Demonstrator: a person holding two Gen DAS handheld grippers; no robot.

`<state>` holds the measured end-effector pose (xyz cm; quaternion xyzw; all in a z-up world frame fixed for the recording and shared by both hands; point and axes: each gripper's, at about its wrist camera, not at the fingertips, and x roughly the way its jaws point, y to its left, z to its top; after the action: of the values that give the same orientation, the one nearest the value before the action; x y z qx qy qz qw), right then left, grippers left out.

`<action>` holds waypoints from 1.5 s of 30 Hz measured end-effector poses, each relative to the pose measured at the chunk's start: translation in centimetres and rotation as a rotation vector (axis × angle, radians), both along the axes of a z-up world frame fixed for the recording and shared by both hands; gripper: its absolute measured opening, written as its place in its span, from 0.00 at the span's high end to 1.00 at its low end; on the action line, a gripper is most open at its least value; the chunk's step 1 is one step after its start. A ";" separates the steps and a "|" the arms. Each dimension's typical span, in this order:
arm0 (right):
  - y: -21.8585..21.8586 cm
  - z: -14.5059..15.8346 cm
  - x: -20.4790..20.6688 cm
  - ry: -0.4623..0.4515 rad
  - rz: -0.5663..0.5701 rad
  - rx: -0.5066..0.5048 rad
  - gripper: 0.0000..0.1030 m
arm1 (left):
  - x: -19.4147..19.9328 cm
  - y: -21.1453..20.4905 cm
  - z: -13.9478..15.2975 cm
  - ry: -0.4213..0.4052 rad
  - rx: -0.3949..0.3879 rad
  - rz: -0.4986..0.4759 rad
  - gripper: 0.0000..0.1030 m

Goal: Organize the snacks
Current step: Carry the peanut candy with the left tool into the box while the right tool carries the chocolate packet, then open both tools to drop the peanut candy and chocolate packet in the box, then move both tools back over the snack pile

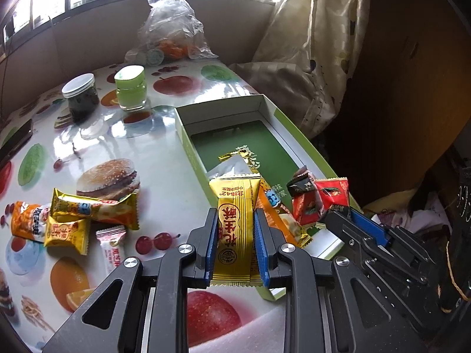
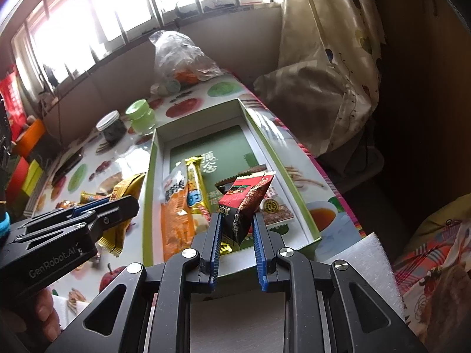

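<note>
Over table (image 1: 164, 153), jaws clamping packets (image 1: 235, 229)

Far half of the box (image 1: 235, 138) floor lies open; packets (image 1: 309, 203) crowd its near end. Jars (image 1: 131, 91) stand on the desk (image 1: 153, 158) beyond.

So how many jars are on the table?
2: a white-lidded dark jar and a green-lidded jar beside it, at the table's far side. More may hide behind the plastic bag.

yellow snack (image 1: 235, 229) gripped, red packet (image 2: 245, 206) gripped
</note>
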<state>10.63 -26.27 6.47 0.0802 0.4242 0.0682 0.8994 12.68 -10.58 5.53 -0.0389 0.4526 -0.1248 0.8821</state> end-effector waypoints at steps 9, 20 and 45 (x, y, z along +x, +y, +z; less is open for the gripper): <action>-0.5 -0.8 0.3 0.016 -0.001 -0.024 0.81 | 0.6 -0.9 -0.8 0.015 0.015 -0.008 0.76; -0.8 -1.4 0.5 0.025 -0.010 -0.038 0.80 | 1.0 -1.5 -1.4 0.027 0.032 -0.013 0.76; -0.8 -0.1 -0.7 -0.015 -0.007 -0.018 0.66 | -0.4 -1.3 -0.4 0.008 0.056 -0.011 0.59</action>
<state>9.91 -27.11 6.38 0.0729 0.4176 0.0618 0.9036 12.29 -11.89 5.10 -0.0122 0.4597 -0.1166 0.8803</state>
